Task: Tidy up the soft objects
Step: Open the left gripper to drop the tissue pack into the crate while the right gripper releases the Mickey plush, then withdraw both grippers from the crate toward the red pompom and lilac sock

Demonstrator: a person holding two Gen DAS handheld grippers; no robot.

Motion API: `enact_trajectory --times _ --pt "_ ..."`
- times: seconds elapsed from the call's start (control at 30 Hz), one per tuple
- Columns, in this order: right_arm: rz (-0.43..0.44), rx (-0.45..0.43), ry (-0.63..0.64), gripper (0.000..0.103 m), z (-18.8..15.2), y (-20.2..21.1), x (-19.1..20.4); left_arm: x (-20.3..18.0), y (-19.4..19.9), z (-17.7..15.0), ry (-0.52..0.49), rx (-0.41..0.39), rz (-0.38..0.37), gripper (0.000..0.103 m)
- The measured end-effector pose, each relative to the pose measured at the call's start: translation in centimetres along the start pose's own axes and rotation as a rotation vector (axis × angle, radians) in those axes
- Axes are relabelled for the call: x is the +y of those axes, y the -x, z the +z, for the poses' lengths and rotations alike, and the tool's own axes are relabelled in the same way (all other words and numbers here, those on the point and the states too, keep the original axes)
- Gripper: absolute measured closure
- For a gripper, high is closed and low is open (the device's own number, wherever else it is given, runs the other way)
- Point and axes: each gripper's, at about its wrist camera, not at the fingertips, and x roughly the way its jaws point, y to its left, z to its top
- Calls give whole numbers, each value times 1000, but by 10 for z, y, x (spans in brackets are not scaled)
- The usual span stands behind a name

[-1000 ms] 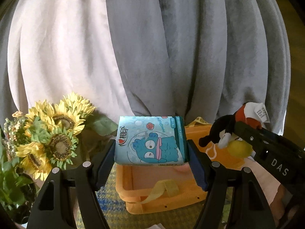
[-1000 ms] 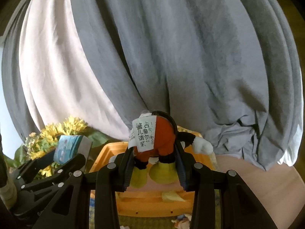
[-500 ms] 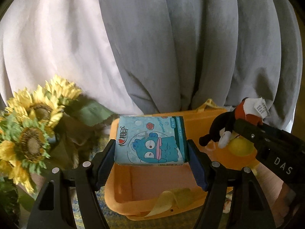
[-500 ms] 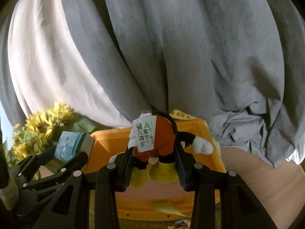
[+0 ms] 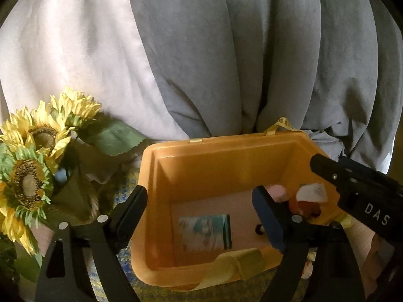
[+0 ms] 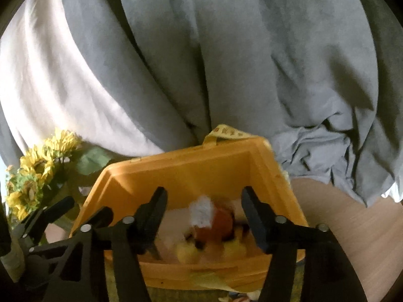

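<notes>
An orange plastic bin [image 5: 226,158] stands below both grippers; it also shows in the right wrist view [image 6: 181,173]. The blue tissue pack [image 5: 205,231] lies blurred on the bin's floor. My left gripper [image 5: 199,209] is open and empty above it. The orange, black and yellow plush toy [image 6: 216,224] with its white label is blurred inside the bin, between and below the spread fingers of my open right gripper [image 6: 204,211]. The toy also shows at the bin's right side in the left wrist view [image 5: 307,201], beside the right gripper's black finger [image 5: 352,183].
Artificial sunflowers [image 5: 32,161] stand left of the bin, also in the right wrist view [image 6: 37,171]. Grey and white curtains [image 5: 226,50] hang close behind. A yellow strap [image 5: 231,264] drapes over the bin's near rim. Wooden tabletop [image 6: 365,226] lies to the right.
Both grippers opened. The tissue pack dropped from the left gripper into the bin and the plush toy dropped from the right gripper into the bin. Both views moved closer over the bin.
</notes>
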Motion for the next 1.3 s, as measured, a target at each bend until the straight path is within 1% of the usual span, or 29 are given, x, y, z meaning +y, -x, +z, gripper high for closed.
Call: enact_trajectory --times 0.13,0.3,0.5,0.73,0.97,1.3 --pt "-26 -24 2 33 2 10 -1 1 11 0 6 -19 5 16" --pt "-41 -46 -4 28 1 27 0 0 33 -1 -1 -51 10 16" --pt "-63 -75 -9 23 -6 54 1 3 60 -8 18 -71 2 15" --pt "-87 -105 -2 23 -20 89 6 4 91 -22 9 -85 0 15" --pt "-103 -119 -9 23 -34 114 9 5 111 -37 17 -77 -10 15" --pt "-149 -137 -8 23 -60 147 16 7 141 -72 -36 -93 15 15"
